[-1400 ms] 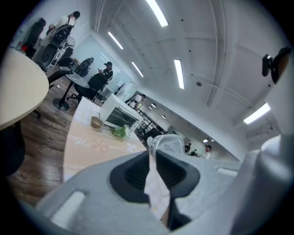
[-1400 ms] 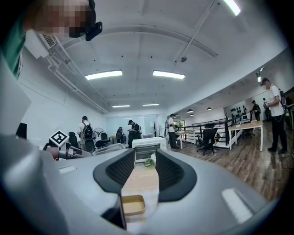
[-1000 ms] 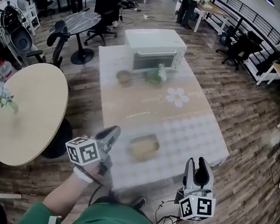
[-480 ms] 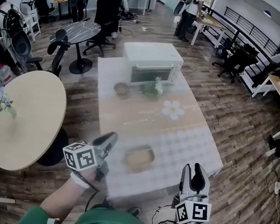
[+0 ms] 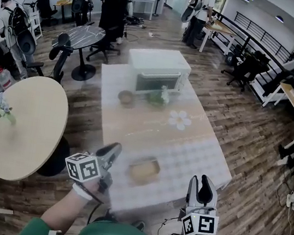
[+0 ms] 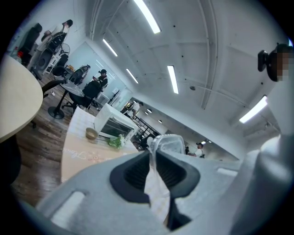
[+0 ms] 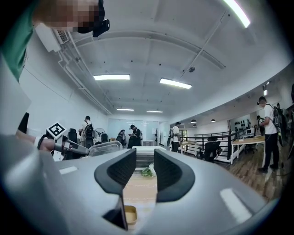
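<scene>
Though tablecloth script (image 6: 82, 155) blurs, left gripper (image 6: 151, 155) pinches lid (image 6: 170, 143).

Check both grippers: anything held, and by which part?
Left gripper is shut on a clear plastic lid, pinched by its thin edge. Right gripper is open, with nothing between its jaws.

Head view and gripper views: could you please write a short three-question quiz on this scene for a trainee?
1. True or false: the right gripper has its fingers apart, nothing between them.
2. The left gripper is shut on: A) a clear plastic lid B) a spoon C) a towel
3. Fill in: the greens lie just in front of the white ____.
Key: 1 true; 2 A; 3 oven
</scene>
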`<state>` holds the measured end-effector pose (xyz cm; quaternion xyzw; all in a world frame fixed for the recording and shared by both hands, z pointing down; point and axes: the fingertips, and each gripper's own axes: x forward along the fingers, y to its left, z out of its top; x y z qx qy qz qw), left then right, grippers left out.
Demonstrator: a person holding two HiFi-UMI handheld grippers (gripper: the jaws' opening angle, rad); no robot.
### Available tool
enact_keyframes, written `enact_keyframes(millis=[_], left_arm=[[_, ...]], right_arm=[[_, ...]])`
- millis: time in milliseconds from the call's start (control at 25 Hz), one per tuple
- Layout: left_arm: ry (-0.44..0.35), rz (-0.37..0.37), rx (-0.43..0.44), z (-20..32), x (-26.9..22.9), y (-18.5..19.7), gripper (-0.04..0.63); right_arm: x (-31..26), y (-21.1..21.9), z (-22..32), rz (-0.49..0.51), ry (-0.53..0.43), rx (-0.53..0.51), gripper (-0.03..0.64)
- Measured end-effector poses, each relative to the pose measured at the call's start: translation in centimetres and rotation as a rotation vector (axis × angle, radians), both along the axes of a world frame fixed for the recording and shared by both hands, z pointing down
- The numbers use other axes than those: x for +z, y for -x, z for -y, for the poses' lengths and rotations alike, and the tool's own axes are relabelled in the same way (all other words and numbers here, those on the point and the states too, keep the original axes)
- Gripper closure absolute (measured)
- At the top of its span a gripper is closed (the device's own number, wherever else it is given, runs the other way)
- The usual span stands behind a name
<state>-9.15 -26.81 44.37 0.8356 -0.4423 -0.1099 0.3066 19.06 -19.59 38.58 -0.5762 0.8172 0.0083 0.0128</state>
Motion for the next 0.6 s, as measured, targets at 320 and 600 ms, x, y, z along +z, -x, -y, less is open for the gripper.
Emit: enact_keyframes(millis=[320,600], left_arm=[[0.009,0.005,-0.001,-0.2,0.4,0.3,0.554],[0.014,0.002,-0.003,0.2,0.2,0.4,0.554]], right_arm=[[-0.4,-0.3,-0.2,0.006,-0.027,0.003,0.495],[-1.1,-0.8,0.1,0.024,-0.033,0.005,0.495]])
